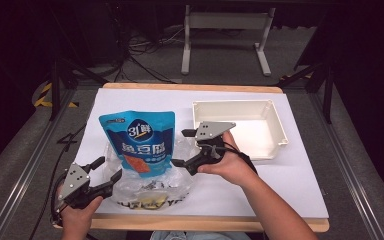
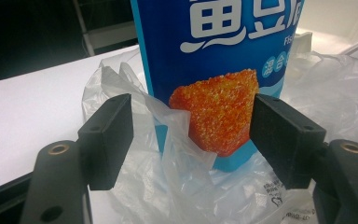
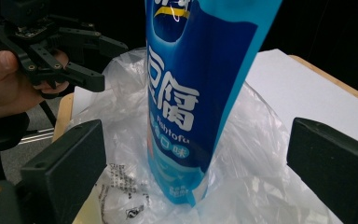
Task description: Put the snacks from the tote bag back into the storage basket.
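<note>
White paper covers the worktop (image 1: 55, 130), with dark floor and cables beyond it. At the left, the left gripper (image 1: 101, 171) sits low near the front edge, its fingers (image 2: 107, 135) spread wide and holding nothing; they frame a raised fold of the clear plastic bag (image 1: 150, 187), apparently lined up to pinch that edge. The bag lies crumpled and flat on the paper, and the blue fish-tofu pouch (image 1: 139, 140) stands upright on it near the middle of the worktop, its base ringed by plastic, probably so the film can be drawn up around it. On the pouch's other side, the right gripper (image 1: 182, 148) hovers just beside the pouch, fingers (image 3: 65, 172) also wide and empty, facing the pouch's narrow edge as if to steady it or take the bag's opposite rim. Farther right, a white tray (image 1: 280, 127) rests empty and untouched, well apart from the bagging.
</note>
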